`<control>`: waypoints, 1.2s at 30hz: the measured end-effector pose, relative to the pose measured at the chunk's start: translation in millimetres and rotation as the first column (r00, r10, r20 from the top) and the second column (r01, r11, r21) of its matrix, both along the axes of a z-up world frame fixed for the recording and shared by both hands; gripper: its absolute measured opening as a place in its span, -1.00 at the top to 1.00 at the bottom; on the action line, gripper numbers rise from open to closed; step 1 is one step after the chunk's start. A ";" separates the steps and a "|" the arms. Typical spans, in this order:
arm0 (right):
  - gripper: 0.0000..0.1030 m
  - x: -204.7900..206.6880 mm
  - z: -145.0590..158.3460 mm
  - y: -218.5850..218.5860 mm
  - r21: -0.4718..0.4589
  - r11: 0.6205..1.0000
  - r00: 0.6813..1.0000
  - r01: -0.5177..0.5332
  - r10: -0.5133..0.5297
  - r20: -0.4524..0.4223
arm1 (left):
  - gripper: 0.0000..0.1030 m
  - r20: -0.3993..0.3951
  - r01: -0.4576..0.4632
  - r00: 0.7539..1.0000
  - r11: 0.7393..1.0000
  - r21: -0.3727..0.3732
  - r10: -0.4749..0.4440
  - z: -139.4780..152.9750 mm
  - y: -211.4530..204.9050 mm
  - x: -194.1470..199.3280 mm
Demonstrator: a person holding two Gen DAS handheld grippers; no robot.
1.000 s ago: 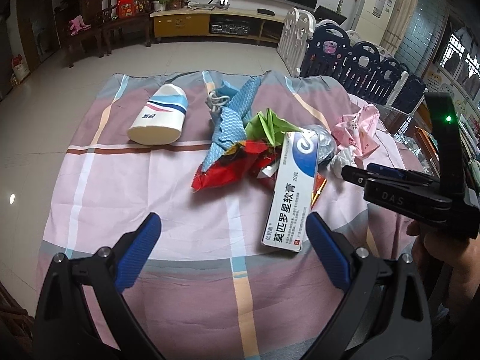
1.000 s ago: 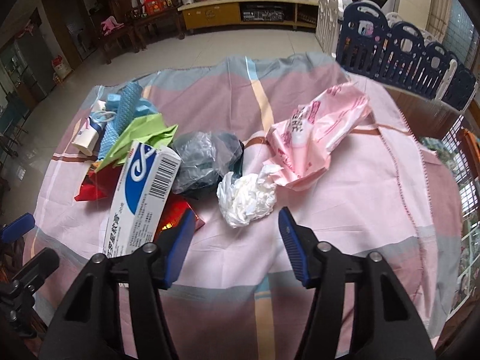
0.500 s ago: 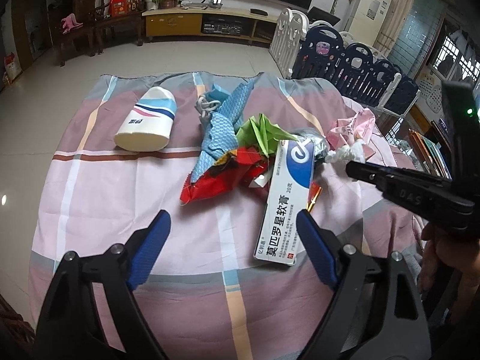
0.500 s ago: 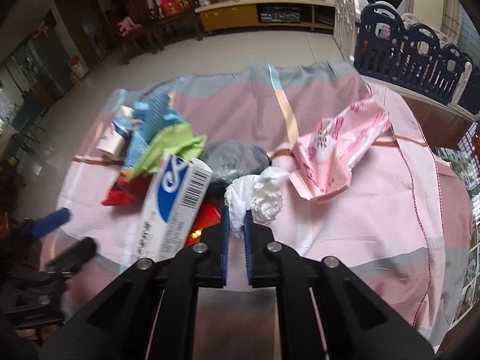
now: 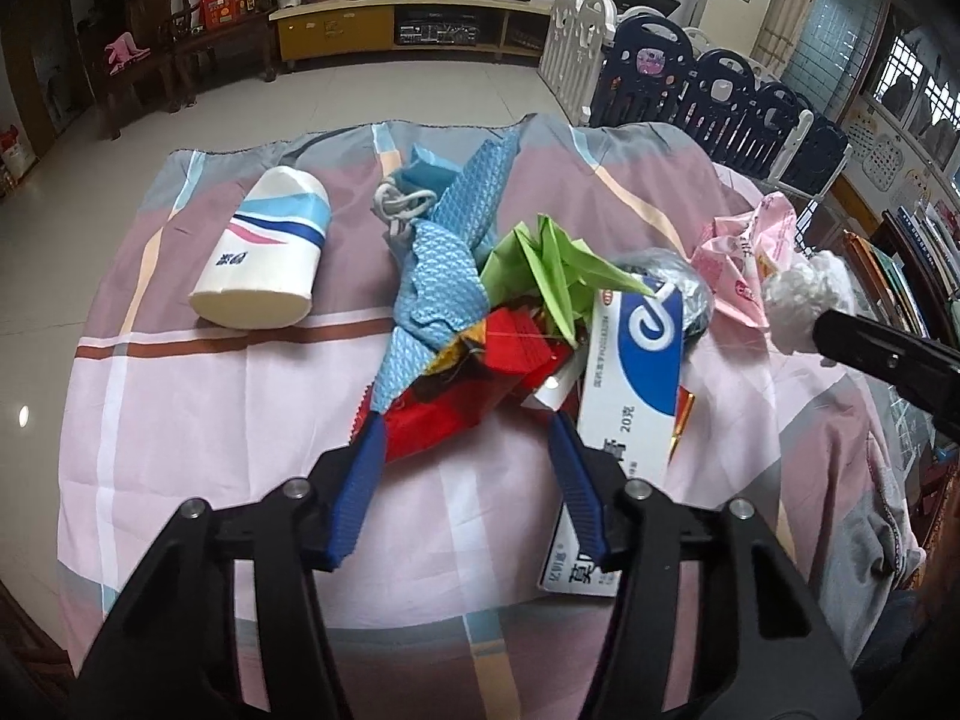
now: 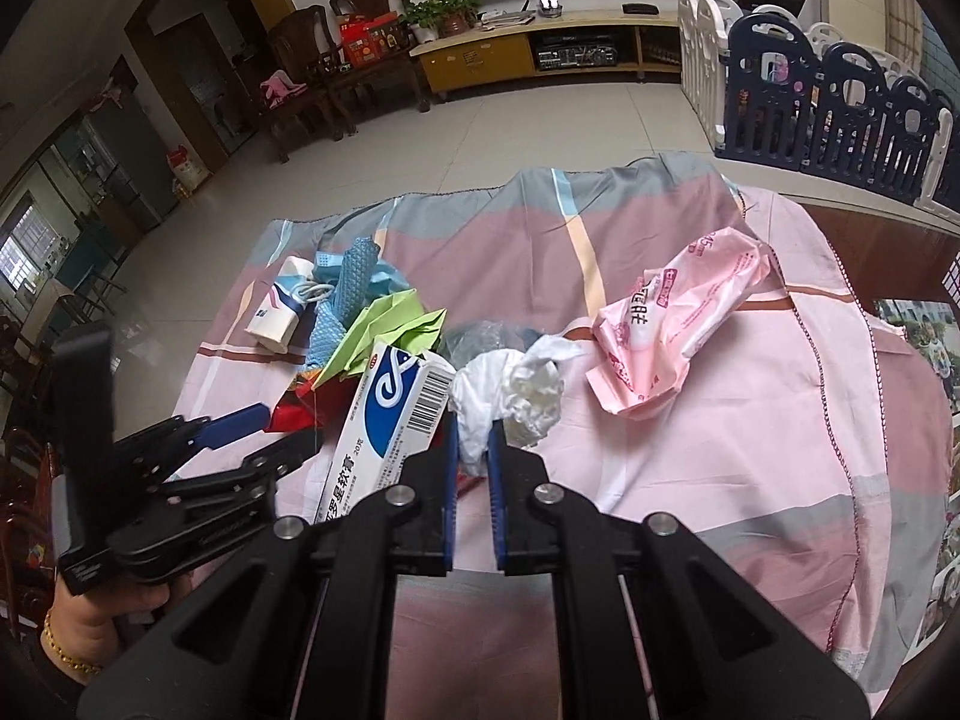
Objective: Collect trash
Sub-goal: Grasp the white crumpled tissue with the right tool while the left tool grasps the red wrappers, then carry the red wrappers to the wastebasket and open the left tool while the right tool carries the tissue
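Closing around the near end of the red wrapper (image 5: 456,414), the left claw (image 5: 465,468) at about half width, blue pads either side of the foil and not yet pressing on it. Lying straight ahead of that claw, the wrapper's long axis running away and slightly rightward into the heap, under the blue mesh cloth (image 5: 444,276) and the green paper (image 5: 558,276). Crowding the right pad, the white-and-blue ointment box (image 5: 630,384), its long axis roughly parallel to the claw's reach and its near end passing behind that pad, so probably little room on that side for a clean pinch. Offering more room on the left, bare checked cloth of the desk (image 5: 198,420), with the white paper cup (image 5: 264,264) lying on its side well apart. Pinching tight on the white crumpled tissue (image 6: 516,396), the right claw (image 6: 471,438), jaws nearly together, the wad appearing lifted clear of the cloth in the left wrist view, though hard telling for certain. Resting farther right, near the desk's right edge, the pink plastic bag (image 6: 678,324), closer to the right claw than the left. Sitting just behind the tissue, a grey-blue crumpled bag (image 6: 486,336). Judging the heap's middle as the tightest spot, the near and left sides as open.
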State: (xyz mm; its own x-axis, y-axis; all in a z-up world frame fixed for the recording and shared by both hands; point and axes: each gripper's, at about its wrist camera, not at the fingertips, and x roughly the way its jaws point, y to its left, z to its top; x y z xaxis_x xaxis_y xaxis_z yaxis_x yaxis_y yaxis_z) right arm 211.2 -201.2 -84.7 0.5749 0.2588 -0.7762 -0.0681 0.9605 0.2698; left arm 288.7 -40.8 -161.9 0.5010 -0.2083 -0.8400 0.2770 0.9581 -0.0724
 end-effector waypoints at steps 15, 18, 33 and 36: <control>0.82 -6.0 10.4 2.0 -0.001 1.000 1.000 -0.013 0.013 0.024 | 0.98 0.028 0.109 0.994 0.994 0.004 -0.109 33.5 7.7 -32.4; 0.82 -6.8 8.6 4.0 -0.003 1.000 1.000 -0.019 0.019 0.018 | 0.72 0.013 0.093 0.996 0.996 0.016 -0.093 28.5 13.7 -28.9; 0.82 -5.5 7.2 7.7 0.005 0.999 0.999 -0.033 0.033 0.013 | 0.50 0.016 0.065 0.998 0.998 0.018 -0.065 2.6 -4.9 3.9; 0.82 -5.3 7.2 7.3 0.005 0.999 0.999 -0.033 0.033 0.011 | 0.81 0.003 0.075 0.997 0.997 -0.009 -0.075 1.1 -2.0 3.2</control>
